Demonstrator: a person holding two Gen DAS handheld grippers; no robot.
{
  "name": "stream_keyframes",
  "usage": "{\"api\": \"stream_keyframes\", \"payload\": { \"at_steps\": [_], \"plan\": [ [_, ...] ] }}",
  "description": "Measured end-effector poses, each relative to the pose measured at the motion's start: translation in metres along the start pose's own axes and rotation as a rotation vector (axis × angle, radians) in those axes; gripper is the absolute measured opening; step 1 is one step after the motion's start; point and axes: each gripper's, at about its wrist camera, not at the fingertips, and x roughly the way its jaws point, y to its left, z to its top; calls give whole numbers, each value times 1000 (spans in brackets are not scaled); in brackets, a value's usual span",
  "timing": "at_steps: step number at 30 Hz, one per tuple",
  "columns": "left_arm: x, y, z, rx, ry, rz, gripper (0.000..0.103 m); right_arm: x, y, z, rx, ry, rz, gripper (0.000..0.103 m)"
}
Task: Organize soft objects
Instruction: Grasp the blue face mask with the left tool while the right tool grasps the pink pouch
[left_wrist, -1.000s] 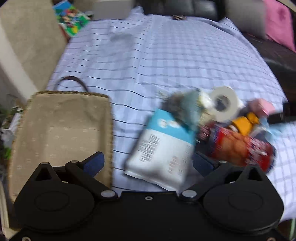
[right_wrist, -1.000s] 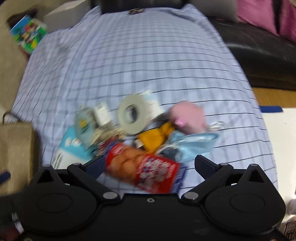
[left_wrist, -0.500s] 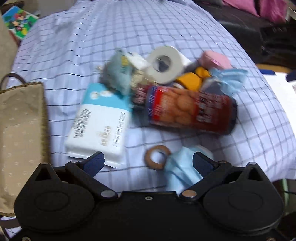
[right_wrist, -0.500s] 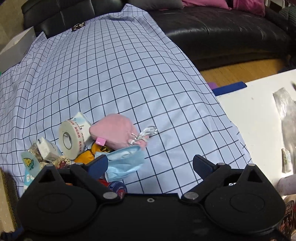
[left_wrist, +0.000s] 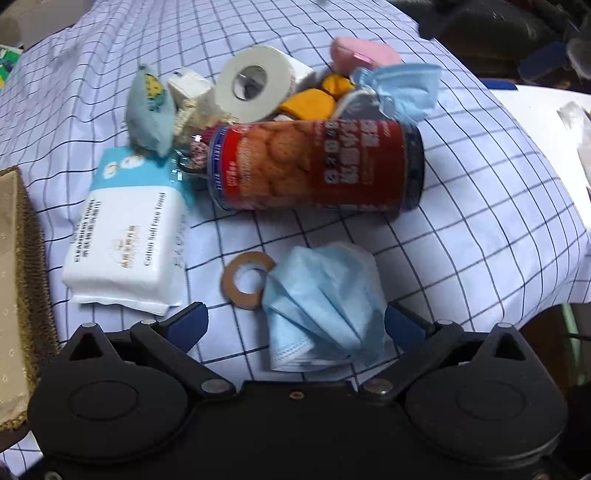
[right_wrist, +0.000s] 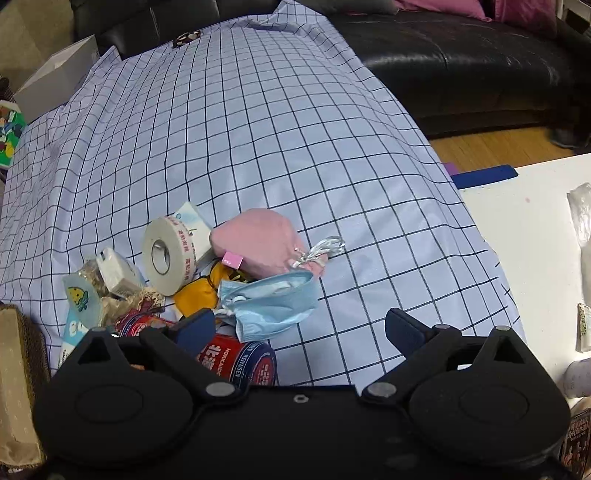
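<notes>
The left gripper (left_wrist: 295, 325) is wide open around a blue face mask (left_wrist: 325, 306). The right gripper (right_wrist: 301, 328) is open too, holding nothing. A cookie can (left_wrist: 314, 170) lies nearby.

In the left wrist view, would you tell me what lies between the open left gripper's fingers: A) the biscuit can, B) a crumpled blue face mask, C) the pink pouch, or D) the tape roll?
B: the blue face mask lies crumpled between the left gripper fingers.
</notes>
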Motion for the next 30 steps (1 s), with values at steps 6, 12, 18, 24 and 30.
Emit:
{"api": "stream_keyframes", "payload": {
  "at_steps": [6, 12, 18, 24, 30],
  "plan": [
    [12, -8, 0, 20, 44, -45, 88, 6, 2, -1, -6, 26, 3, 99],
    [22, -2, 3, -17, 84, -91, 61, 12, -3, 5, 28, 27, -15, 99],
    [1, 2, 6, -22, 17, -91, 56, 12, -10, 13, 79, 13, -21, 99],
    [-21, 18, 15, -76, -45, -93, 55, 17, -16, 20, 125, -31, -6, 100],
    [-32, 34, 23, -142, -93, -68, 55, 37, -11, 34, 165, -67, 76, 102]
  ]
}}
